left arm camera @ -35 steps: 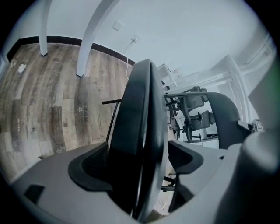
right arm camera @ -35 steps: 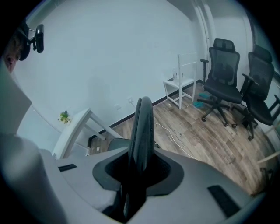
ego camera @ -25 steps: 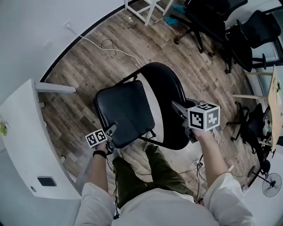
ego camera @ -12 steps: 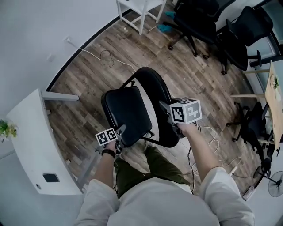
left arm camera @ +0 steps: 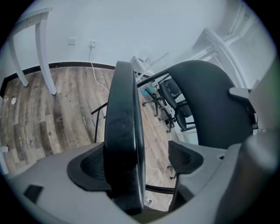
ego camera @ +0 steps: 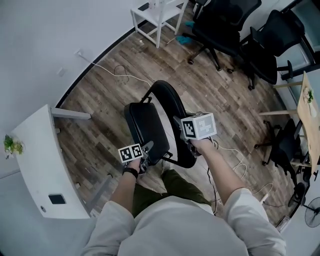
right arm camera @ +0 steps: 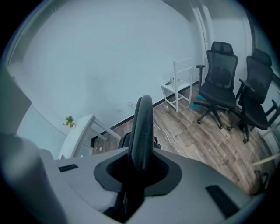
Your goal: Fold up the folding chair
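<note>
The black folding chair stands on the wood floor in front of me. Its seat (ego camera: 146,131) is tipped up steeply towards the backrest (ego camera: 176,107). My left gripper (ego camera: 150,150) straddles the seat's front edge. In the left gripper view the seat (left arm camera: 124,131) lies against the left pad (left arm camera: 89,168). The right pad (left arm camera: 186,157) stands apart from it with floor showing between, so this gripper (left arm camera: 140,159) is open. My right gripper (ego camera: 179,125) is at the top of the backrest. In the right gripper view both pads of that gripper (right arm camera: 138,168) press on the backrest's thin edge (right arm camera: 142,127).
A white desk (ego camera: 35,150) stands close on the left. A white side table (ego camera: 157,15) and black office chairs (ego camera: 225,25) are at the back. A white cable (ego camera: 120,75) trails over the floor. The person's legs (ego camera: 165,187) are right behind the chair.
The seat has swung up from near flat to steeply tilted against the backrest. My left gripper rose and moved right with its front edge. The right gripper rose a little with the backrest.
</note>
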